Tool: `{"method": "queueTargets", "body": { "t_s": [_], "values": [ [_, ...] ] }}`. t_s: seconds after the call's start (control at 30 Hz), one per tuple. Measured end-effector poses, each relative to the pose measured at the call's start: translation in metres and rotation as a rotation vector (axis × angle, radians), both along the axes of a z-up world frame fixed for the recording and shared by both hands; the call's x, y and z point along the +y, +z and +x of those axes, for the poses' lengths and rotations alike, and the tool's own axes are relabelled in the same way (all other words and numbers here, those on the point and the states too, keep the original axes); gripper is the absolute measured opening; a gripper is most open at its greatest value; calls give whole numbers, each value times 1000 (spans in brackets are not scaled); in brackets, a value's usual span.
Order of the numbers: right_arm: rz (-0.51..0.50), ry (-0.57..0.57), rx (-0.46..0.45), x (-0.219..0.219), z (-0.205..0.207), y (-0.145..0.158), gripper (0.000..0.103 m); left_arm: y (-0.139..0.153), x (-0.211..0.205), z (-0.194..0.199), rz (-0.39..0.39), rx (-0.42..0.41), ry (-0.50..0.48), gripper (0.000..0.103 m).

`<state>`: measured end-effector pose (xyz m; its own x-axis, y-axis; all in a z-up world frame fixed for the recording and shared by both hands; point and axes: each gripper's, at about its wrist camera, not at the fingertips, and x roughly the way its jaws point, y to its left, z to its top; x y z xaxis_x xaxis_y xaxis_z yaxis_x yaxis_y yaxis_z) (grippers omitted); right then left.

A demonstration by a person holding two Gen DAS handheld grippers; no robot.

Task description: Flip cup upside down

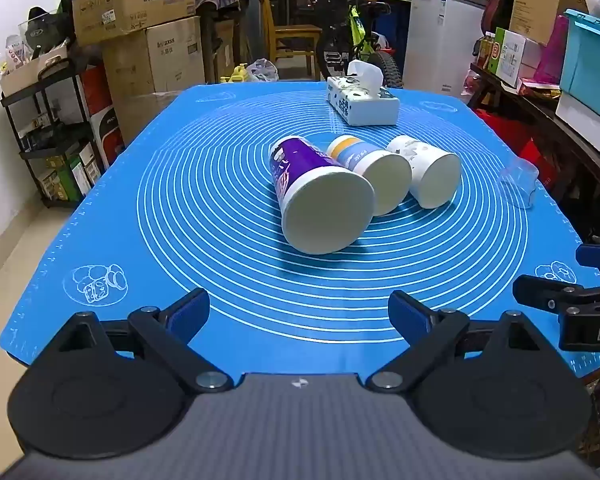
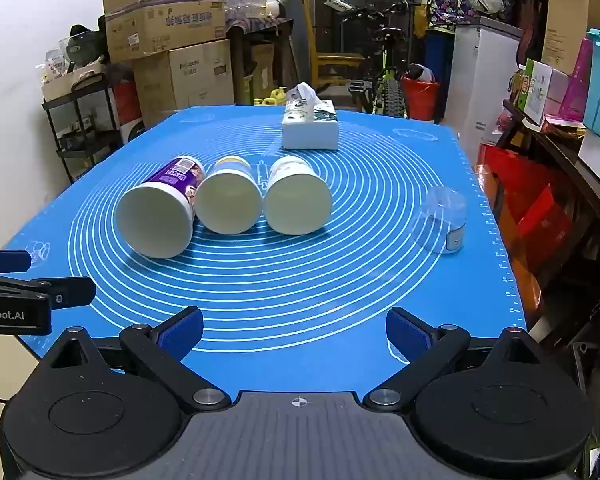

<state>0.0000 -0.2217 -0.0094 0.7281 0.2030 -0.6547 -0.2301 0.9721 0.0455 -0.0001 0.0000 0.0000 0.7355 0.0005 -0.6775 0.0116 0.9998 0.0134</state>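
Ahead of me, three paper cups lie on their sides in a touching row mid-counter, on the blue mat (image 2: pixel 380 280), long axes running away from me and wide mouths toward me. Left to right: purple cup (image 2: pixel 160 212), yellow-banded cup (image 2: pixel 229 200), white patterned cup (image 2: pixel 298 200). Right of them, well apart, sits a clear plastic cup (image 2: pixel 442 220). Behind is a tissue box (image 2: pixel 310 128). My left gripper (image 1: pixel 299 312) and right gripper (image 2: pixel 295 330) both gape wide, holding nothing.
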Motion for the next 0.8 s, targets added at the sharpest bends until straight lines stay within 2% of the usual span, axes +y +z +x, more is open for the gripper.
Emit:
{"method": "queueTargets", "body": {
  "t_s": [0.8],
  "values": [
    [-6,8,8,-4,-1,0,98,-1,-5,-2,24,16,-21,95]
  ]
}}
